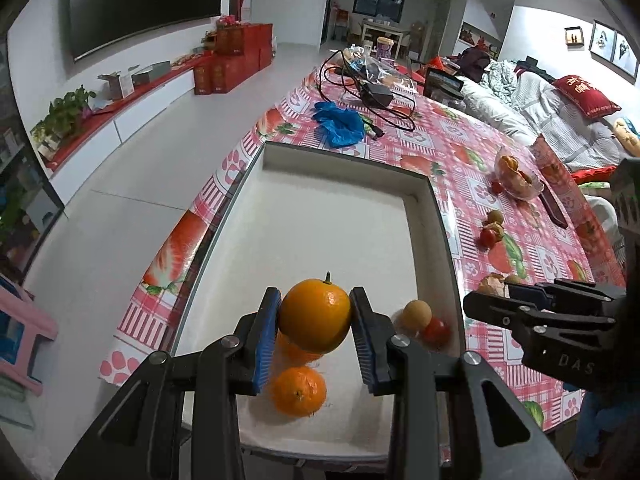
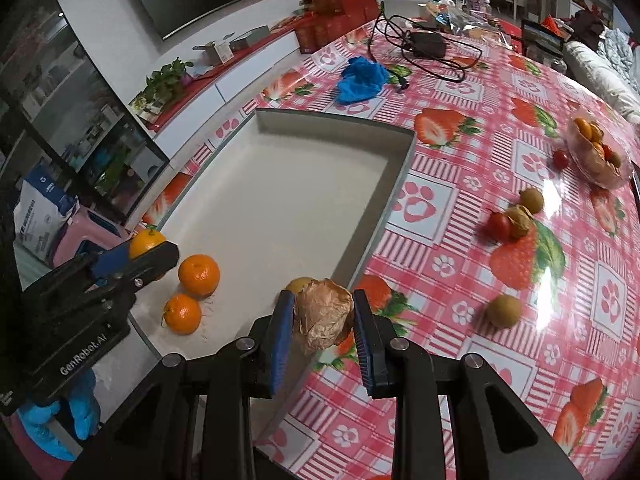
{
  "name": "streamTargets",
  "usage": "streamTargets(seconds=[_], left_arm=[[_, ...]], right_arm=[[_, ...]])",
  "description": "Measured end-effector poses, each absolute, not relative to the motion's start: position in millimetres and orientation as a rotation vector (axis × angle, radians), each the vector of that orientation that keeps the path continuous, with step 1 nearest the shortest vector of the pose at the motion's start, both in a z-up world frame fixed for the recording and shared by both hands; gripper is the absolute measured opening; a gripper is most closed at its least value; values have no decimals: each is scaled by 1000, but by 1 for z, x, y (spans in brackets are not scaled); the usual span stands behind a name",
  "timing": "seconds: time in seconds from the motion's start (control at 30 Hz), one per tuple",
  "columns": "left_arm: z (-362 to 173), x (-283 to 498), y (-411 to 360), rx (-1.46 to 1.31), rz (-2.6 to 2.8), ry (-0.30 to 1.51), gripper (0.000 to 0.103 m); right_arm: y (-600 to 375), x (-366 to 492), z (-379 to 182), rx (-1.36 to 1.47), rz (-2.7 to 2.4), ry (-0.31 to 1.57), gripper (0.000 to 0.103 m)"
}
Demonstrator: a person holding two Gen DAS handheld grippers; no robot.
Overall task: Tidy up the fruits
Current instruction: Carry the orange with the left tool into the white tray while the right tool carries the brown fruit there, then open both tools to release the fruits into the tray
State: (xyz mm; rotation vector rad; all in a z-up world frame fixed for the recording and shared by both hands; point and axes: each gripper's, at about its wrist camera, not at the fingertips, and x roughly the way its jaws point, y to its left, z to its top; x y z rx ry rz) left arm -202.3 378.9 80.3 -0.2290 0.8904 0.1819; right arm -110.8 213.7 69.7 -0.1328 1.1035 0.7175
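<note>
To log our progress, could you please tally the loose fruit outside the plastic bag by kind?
Oranges: 3
Cherry tomatoes: 3
Brown round fruits: 3
Papery-husked fruits: 2
Total: 11

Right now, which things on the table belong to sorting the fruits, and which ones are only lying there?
Part of the job:
- orange in the left hand-held gripper
- husked physalis in the right hand-held gripper
- white tray with two mandarins
- loose longan and cherry tomato

Just lying about:
- blue glove
- black power adapter
- plastic fruit bag
</note>
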Motion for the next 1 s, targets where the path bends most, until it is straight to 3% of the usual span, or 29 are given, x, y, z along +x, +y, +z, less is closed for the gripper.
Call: streamTargets(seconds=[1.0], left_arm=[[52,-158,397,-205,211,972,38]], right_arm=[[255,-77,44,-139,758,1164,31]])
